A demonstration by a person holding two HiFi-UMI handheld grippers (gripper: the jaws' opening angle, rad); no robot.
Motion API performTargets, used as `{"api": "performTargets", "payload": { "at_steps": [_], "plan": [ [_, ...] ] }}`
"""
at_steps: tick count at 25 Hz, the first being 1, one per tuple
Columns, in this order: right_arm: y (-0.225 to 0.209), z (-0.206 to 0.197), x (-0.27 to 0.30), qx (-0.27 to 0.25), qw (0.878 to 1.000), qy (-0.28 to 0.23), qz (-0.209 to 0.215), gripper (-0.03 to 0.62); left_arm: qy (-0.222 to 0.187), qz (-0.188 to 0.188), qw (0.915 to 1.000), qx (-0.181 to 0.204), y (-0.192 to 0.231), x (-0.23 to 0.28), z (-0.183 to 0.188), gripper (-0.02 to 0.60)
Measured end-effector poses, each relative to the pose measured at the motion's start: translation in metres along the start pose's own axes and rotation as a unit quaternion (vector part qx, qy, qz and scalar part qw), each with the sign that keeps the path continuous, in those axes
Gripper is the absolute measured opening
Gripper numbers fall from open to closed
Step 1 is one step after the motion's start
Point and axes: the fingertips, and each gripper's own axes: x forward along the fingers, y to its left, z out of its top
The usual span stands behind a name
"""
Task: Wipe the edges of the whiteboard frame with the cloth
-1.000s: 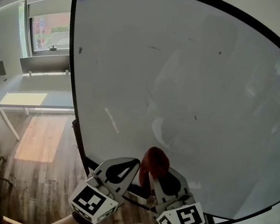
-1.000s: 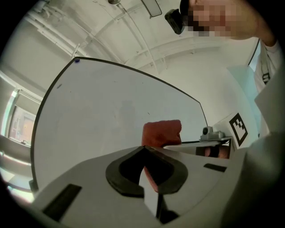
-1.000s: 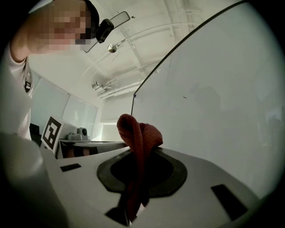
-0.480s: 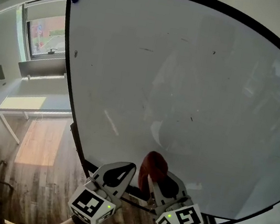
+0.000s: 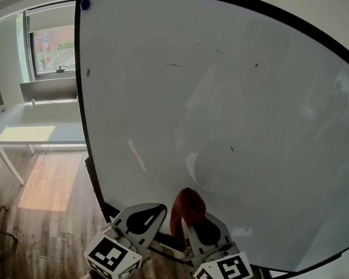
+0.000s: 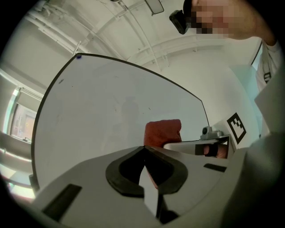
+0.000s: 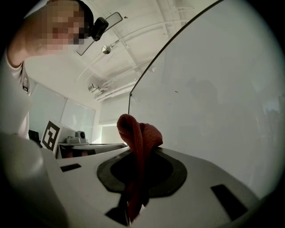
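Whiteboard (image 5: 232, 112), faintly marked, stands above wood floor (image 5: 45, 217) near window (image 5: 52, 49).

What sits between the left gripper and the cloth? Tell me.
Nothing; in the head view only bare whiteboard shows between the left gripper and the cloth.

In the head view, the whiteboard (image 5: 232, 112) slid slightly left and down. Both grippers, left (image 5: 151, 210) and right (image 5: 188, 223), and the cloth (image 5: 189, 204) sank a touch lower.
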Motion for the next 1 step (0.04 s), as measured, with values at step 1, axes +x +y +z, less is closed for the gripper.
{"api": "performTargets", "payload": {
  "at_steps": [1],
  "plan": [
    [-0.0006, 0.0001, -0.0003, 0.001, 1.000, 0.000, 0.000, 0.060, 0.002, 0.000, 1.0000, -0.002, -0.0009, 0.0006, -0.0006, 0.009]
  ]
}}
